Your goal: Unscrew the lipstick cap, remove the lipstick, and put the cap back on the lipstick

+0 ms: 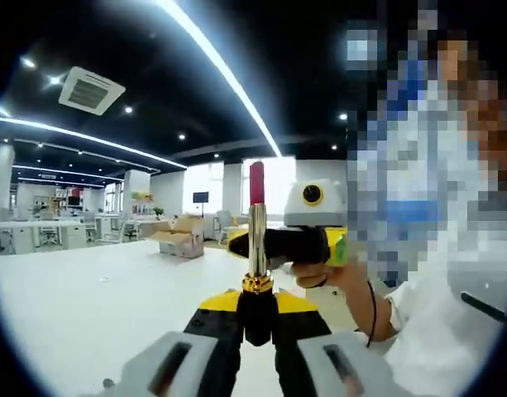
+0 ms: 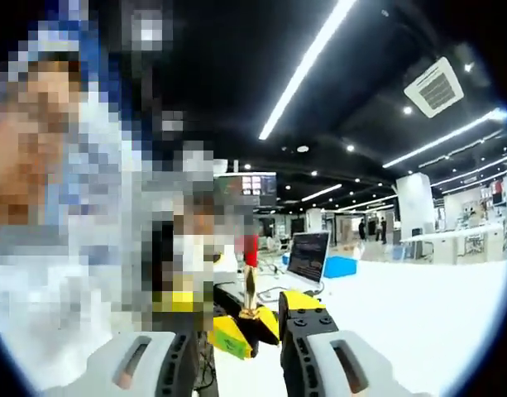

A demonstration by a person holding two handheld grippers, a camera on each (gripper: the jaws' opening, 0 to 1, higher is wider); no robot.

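The lipstick point(image 1: 256, 227) was held upright in the left gripper point(image 1: 258, 318), whose jaws were closed on its black base just below the gold collar. Above that collar rose the gold tube, and the red bullet was exposed at its top, uncapped. Beyond the lipstick, the right gripper point(image 1: 307, 245) was seen lying crosswise just behind the tube, held by a hand point(image 1: 340, 277). In the right gripper view the lipstick point(image 2: 250, 277) stood ahead of the right gripper point(image 2: 241, 331), between and beyond its jaws, which were spread apart with nothing visibly between them. The left gripper's yellow-and-black tips point(image 2: 246, 328) were seen clamped at the lipstick's base. A white table point(image 1: 88, 306) lay below the lipstick, with a cardboard box point(image 1: 180, 236) well beyond it. A laptop point(image 2: 308, 256) stood to the right of the lipstick in the right gripper view.
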